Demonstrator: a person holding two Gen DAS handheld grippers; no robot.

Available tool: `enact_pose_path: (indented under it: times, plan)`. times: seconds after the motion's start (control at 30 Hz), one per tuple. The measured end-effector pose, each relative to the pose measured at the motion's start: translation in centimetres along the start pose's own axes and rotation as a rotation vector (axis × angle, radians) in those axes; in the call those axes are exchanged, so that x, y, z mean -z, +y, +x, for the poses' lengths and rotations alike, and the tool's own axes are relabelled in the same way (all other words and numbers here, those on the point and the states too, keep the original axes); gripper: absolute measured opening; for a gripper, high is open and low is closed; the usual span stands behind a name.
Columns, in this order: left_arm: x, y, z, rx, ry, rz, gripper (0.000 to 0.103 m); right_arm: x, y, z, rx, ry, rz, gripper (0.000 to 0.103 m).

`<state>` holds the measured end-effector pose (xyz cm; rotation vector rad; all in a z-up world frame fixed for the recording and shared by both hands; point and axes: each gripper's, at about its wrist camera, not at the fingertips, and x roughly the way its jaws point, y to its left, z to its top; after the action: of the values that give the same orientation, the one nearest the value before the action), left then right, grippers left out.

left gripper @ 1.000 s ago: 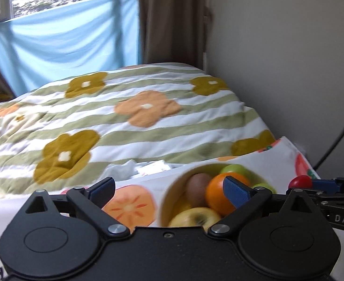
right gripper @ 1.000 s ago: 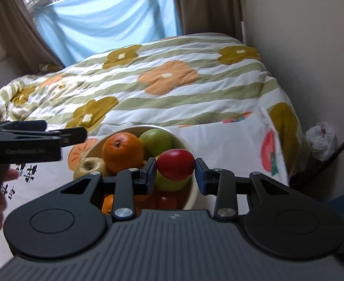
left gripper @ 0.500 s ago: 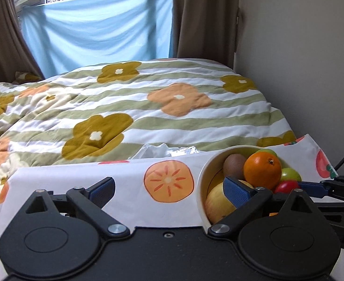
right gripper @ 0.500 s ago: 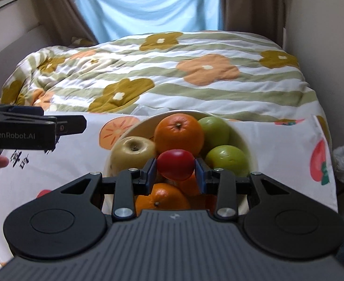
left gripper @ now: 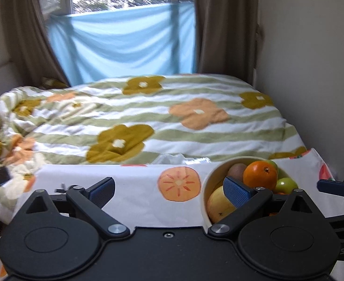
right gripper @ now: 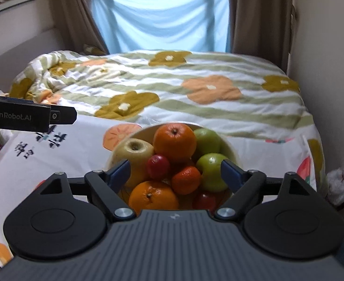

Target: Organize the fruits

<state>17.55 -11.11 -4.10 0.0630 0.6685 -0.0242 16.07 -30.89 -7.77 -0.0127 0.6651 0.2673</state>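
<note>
A cream bowl full of fruit stands on a white cloth with orange fruit prints. In it lie a small red fruit, a large orange, a yellow apple, green apples and small oranges. My right gripper is open and empty just above the bowl's near side. My left gripper is open and empty, left of the bowl. The orange also shows in the left wrist view.
A bed with a striped flowered quilt lies behind the cloth. A wall runs along the right. A dark phone lies on the quilt at far left. A white plastic bag sits on the floor at right.
My right gripper opened and let the red fruit go into the bowl among the other fruit. Both grippers drew back and tilted up a little.
</note>
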Motion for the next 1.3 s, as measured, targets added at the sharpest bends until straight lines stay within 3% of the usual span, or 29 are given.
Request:
enact_pose_path:
  times: [0.23, 0.37, 0.57, 0.7, 0.9, 1.13, 1.3]
  plan:
    - [0.4, 1.0, -6.3, -0.05, -0.08, -0.059, 0.103, -0.8, 1.1, -4.7, -0.017, -0.052, -0.032, 0.1]
    - [0.7, 2.3, -10.4, -0.016, -0.127, -0.084, 0.103, -1.4, 2.1, -7.9, -0.008, -0.073, -0.011, 0.1]
    - [1.3, 3.9, -15.2, -0.014, -0.166, -0.084, 0.103, -1.6, 4.0, -13.7, 0.061, -0.142, 0.058, 0.103]
    - [2.3, 4.9, -17.5, -0.018, -0.178, -0.074, 0.103, -1.4, 4.9, -16.5, 0.096, -0.142, 0.099, 0.103]
    - [4.5, 6.3, -20.0, -0.052, -0.164, -0.037, 0.103, 0.0, 6.3, -19.2, 0.173, -0.113, 0.11, 0.103]
    - [7.2, 7.3, -20.5, -0.046, -0.119, -0.032, 0.103, 2.6, 8.6, -19.5, 0.188, -0.064, 0.111, 0.103]
    - [7.7, 7.9, -20.5, -0.044, -0.106, -0.038, 0.103, 2.8, 9.6, -19.7, 0.198, -0.06, 0.106, 0.103]
